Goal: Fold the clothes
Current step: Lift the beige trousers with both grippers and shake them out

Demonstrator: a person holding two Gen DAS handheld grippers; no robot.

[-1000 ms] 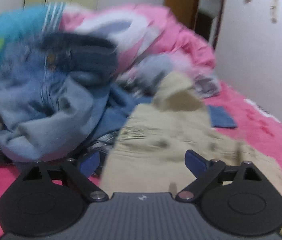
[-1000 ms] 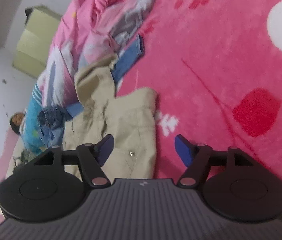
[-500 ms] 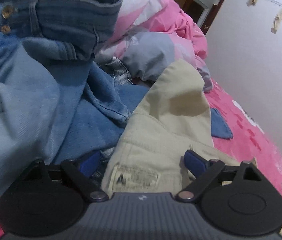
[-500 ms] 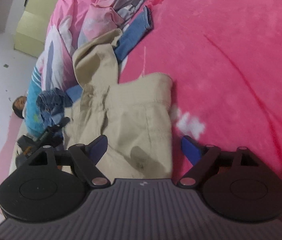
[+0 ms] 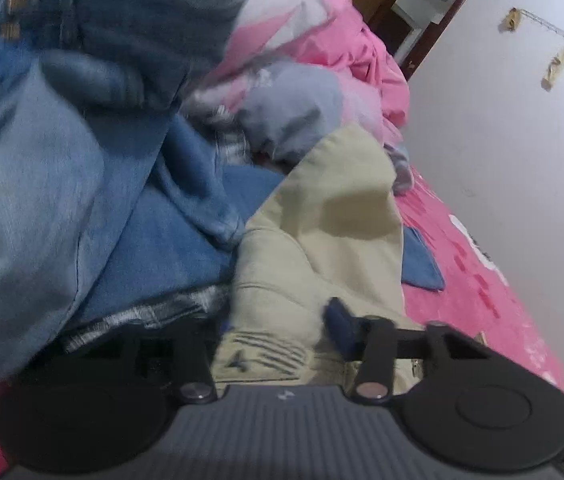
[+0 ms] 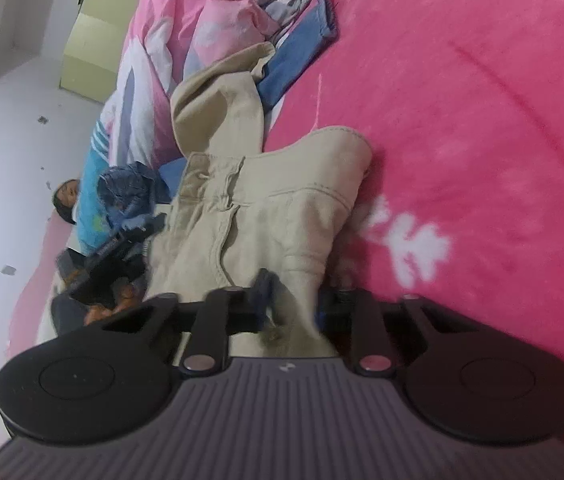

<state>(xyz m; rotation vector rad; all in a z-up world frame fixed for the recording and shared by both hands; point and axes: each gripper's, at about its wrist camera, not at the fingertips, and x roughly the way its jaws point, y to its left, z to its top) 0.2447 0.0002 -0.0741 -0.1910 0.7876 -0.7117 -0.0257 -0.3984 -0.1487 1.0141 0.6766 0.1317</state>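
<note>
Gripping khaki trousers at two points on the bed

Holding the khaki trousers (image 6: 265, 216) at the waist end, both tools low against the pink blanket (image 6: 482, 120). Right gripper (image 6: 294, 300) has its fingers drawn in on a bunch of khaki cloth at the near edge, fabric pinched up between them, so it reads as clenched on the trousers. Left gripper (image 5: 277, 328) sits at the waistband by the label patch; right-hand pad presses into the cloth, the other finger is hidden behind plaid fabric (image 5: 141, 316), jaws narrowed around the waistband but a full clamp can't be told for sure. Two-point hold at the waist probably serves to lift or drag the garment clear of the pile and spread it flat before folding.

Trousers lie crumpled, one leg trailing up toward the pink quilt (image 5: 342, 52), the other bent over the blanket. Not folded. Jeans pile (image 5: 61, 160) heaps just left of them, touching the khaki edge; a blue folded piece (image 5: 420, 264) lies beside the far leg.

Pose: right tool rolled sideways, horizon tilted steeply, pointing along the trouser body. Left tool roughly level, aimed up the leg, its frame blurred. Left gripper body also shows in the right view (image 6: 121, 240), beside the waistband
</note>
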